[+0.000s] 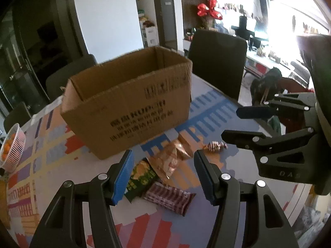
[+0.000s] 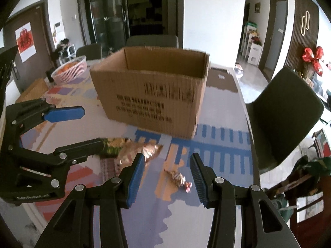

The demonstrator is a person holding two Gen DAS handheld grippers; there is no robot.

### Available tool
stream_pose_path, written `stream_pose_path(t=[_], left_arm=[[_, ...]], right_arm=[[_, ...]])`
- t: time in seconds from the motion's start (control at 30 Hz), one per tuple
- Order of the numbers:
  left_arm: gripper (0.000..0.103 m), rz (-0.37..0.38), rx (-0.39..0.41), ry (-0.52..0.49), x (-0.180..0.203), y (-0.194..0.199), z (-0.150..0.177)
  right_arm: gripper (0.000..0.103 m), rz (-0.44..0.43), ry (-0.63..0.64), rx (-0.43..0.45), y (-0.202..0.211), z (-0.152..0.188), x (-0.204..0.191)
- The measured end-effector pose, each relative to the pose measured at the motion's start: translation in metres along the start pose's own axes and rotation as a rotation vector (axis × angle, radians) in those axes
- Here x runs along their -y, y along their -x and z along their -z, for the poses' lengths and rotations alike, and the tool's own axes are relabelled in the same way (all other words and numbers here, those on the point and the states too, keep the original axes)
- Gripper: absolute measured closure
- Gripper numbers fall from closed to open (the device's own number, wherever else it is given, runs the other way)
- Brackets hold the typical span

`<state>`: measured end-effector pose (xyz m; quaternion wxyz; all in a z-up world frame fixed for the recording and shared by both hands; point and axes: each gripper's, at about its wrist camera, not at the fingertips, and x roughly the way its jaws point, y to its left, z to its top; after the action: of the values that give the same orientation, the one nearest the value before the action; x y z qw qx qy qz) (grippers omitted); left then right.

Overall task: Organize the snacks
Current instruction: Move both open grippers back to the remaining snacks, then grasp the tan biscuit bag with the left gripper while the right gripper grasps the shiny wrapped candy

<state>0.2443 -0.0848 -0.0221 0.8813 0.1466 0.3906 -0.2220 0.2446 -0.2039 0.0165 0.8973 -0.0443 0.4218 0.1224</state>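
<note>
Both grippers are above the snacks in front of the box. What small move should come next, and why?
Probably lower the right gripper onto the small twisted candy and close. Its jaws stand open with the candy lying loose on the table between them, and the cardboard box behind is open. The left gripper is open above the packets.

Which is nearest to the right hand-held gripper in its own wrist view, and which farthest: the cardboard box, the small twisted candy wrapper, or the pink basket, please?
1. Small twisted candy wrapper, between the right hand-held gripper's open fingers.
2. Cardboard box, centre, behind the snacks.
3. Pink basket, far left.
</note>
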Motion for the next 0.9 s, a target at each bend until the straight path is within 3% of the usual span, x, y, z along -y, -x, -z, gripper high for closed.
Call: stream_pose_path(t=[0.53,0.9], left_arm=[[0.044,0.042,-0.155,-0.062,0.006,-0.061,0.021],[0.043,0.065,-0.192,-0.067,0.004,-0.091,0.015]], right_arm=[[0.057,0.021,0.021,-0.167,-0.049,0.029,0.008],[0.057,0.016,0.029,-0.233,-0.076,0.033,0.014]])
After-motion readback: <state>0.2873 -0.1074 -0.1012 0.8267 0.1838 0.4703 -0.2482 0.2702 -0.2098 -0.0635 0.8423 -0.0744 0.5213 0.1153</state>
